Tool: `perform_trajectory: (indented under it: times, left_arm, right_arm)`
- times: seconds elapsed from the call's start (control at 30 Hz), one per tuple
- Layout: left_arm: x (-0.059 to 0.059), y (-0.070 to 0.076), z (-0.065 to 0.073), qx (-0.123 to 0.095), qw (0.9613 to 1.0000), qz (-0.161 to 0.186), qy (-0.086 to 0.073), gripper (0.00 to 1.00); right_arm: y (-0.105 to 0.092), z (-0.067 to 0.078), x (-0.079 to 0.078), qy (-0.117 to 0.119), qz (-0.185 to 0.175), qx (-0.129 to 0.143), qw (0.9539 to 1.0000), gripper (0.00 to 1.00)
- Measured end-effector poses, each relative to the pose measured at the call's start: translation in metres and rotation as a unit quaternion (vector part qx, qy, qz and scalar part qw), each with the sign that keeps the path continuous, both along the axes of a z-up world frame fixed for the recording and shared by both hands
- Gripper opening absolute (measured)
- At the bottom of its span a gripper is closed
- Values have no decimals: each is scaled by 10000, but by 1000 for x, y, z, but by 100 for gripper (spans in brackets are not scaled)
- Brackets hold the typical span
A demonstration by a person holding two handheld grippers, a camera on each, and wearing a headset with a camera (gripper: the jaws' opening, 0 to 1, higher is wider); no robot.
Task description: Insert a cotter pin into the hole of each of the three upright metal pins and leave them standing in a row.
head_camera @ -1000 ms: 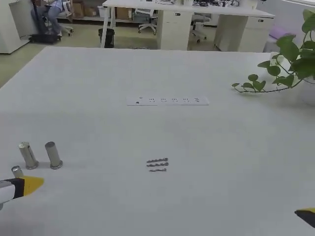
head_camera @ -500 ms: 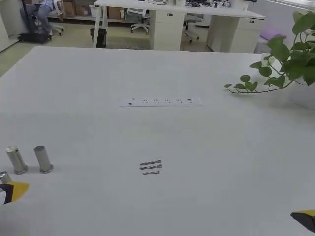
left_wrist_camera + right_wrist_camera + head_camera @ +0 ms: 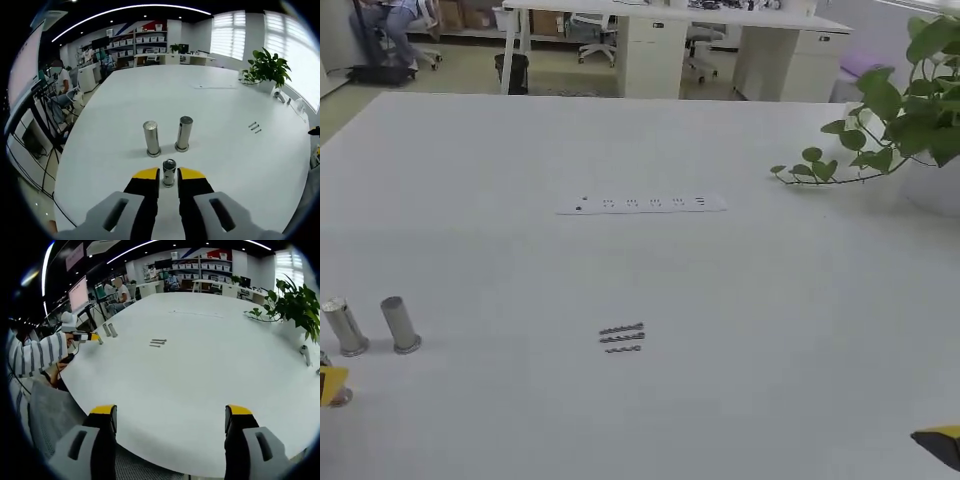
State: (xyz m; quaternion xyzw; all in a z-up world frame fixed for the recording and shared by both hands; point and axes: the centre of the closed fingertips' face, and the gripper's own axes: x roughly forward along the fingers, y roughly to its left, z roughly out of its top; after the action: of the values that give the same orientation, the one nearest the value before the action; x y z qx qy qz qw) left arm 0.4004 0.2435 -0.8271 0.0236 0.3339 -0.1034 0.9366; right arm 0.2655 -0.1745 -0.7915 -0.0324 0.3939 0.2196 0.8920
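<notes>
Now, left gripper jaws clamped on upright silver metal pin, beside two standing metal pins, right gripper jaws wide open.

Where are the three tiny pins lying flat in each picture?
Head view: small pins, just below the middle, on the table.
Left gripper view: small pins, far right, mid-height.
Right gripper view: small pins, upper middle, slightly left.
Shared landmark: the leafy plant, beyond the pins toward the right in each view.
</notes>
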Motion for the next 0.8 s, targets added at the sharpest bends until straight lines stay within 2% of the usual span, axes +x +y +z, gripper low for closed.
perform_trajectory:
  times: [0.17,0.57,0.6,0.8]
  left_arm:
    - [1,-1,-1,-35,10000,-1,15,8]
    - [1,2,0,32,9999,99,-30,7]
    - [1,4,-1,26,9998,188,-27,7]
    - [-3,7,-1,47,9997,218,-36,7]
  right_arm:
    - [0,0,0,-12,-5,7,10000,91]
    - [-1,1,0,-23,-37,24,10000,91]
    - [-1,1,0,-23,-35,21,10000,91]
    - [-2,1,0,-36,-47,43,10000,90]
